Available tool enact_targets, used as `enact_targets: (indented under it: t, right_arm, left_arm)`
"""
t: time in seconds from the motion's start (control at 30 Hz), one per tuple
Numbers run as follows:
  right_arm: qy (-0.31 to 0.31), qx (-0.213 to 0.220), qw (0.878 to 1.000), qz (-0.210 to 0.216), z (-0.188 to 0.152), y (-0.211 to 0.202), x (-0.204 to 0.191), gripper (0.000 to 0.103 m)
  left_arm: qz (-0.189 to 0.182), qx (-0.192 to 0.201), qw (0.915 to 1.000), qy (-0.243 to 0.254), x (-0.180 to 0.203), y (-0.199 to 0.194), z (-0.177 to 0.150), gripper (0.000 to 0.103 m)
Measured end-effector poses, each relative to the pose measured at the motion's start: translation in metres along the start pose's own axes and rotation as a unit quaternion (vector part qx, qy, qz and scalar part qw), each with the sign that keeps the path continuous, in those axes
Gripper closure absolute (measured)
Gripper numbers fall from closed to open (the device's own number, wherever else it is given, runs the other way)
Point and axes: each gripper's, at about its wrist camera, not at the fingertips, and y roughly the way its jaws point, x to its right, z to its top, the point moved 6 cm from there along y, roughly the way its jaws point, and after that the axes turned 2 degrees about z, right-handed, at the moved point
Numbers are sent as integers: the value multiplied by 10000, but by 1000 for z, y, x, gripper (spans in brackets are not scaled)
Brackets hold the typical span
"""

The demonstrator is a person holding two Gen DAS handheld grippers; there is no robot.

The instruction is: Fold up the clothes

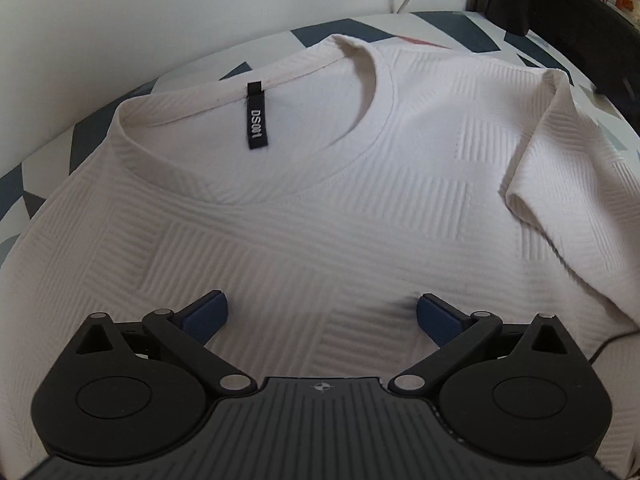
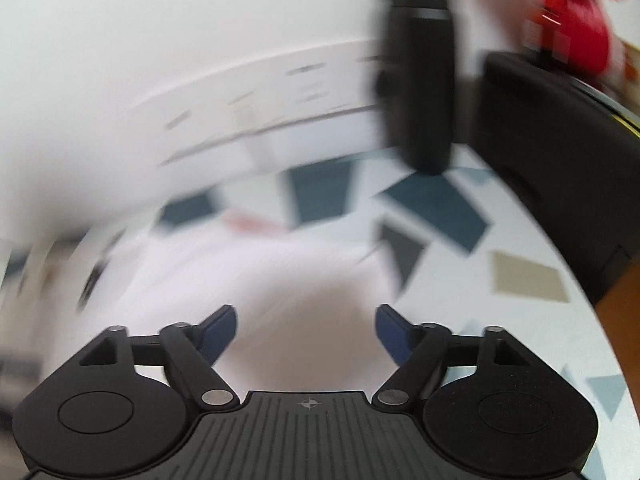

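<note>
Patterned tablecloth | shirt flat, collar away from left gripper | both grippers wide open, empty | left nearer

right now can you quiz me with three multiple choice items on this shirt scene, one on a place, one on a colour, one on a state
1. Where does the neck label sit?
A. inside the back of the collar
B. on the folded sleeve
C. on the tablecloth

2. What colour is the shirt?
A. red
B. white
C. dark blue

3. How does the left tool stand?
A. shut on the collar
B. shut on the sleeve
C. open, nothing gripped

Answers:
1. A, the black label hangs from the inner collar band.
2. B, the ribbed cloth is white against the patterned tablecloth.
3. C, the blue pads stand wide apart over the shirt's chest with no cloth pinched between them.
</note>
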Motion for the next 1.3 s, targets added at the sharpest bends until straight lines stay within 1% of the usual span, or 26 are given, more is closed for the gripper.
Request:
enact_targets:
  t: [0.03,0.07,0.17,0.3,0.37,0.43,0.5,0.6,0.63,0.73,0.8,0.83,0.9,0.93,1.0,1.07,1.17,1.23,1.3]
  right_arm:
    - [-238,-110,9996,74,-12,-1,-14,22]
    - [-464,-229,9986,144,-23,-1,-27,20]
    - [-918,-513,9941,267,-50,5,-59,13]
    - [-1016,-864,9910,134,-67,21,-73,12]
    - [-1107,-797,9906,41,-67,24,-75,12]
    - [-1162,-790,9901,-8,-64,25,-77,17]
    - [-1116,-740,9910,-47,-60,25,-72,28]
    - [-1090,-748,9912,-66,-57,27,-66,37]
    - [-1107,-761,9909,-71,-56,27,-66,38]
    - [-1128,-747,9908,-80,-53,28,-64,48]
    - [-1103,-705,9913,-97,-50,28,-62,61]
    - [-1107,-685,9914,-96,-49,28,-61,64]
    - [-1115,-637,9917,-83,-46,28,-59,75]
    - [-1111,-607,9919,-74,-45,29,-58,78]
    - [-1002,-579,9933,-39,-42,28,-53,91]
    - [-797,-588,9951,29,-36,27,-45,94]
    - [-282,-288,9991,-153,-15,13,-16,95]
    - [198,158,9987,-435,9,-8,18,95]
    - [777,655,9923,-705,27,-29,57,95]
  left_arm:
    - [-2,10,10000,-2,-1,0,0,0]
    - [1,16,10000,2,2,5,7,0]
    - [8,65,10000,-2,4,7,12,0]
    - [15,147,9999,-2,4,7,12,0]
    - [7,244,9997,27,4,6,10,0]
    - [14,350,9994,30,4,4,8,0]
    - [18,408,9992,11,4,3,7,0]
    - [12,481,9988,17,4,3,6,0]
    - [6,517,9987,24,4,3,5,0]
    - [2,562,9984,23,4,2,4,0]
    - [2,565,9984,18,4,2,4,0]
    - [1,569,9984,17,4,2,4,0]
    - [2,586,9983,12,4,2,4,0]
    - [3,593,9982,8,4,2,4,0]
    - [4,598,9982,2,4,2,4,0]
    - [3,593,9982,1,4,2,3,0]
    - [1,575,9983,4,4,2,4,0]
    - [1,568,9984,3,4,2,4,0]
    - [1,568,9984,-1,4,3,4,0]
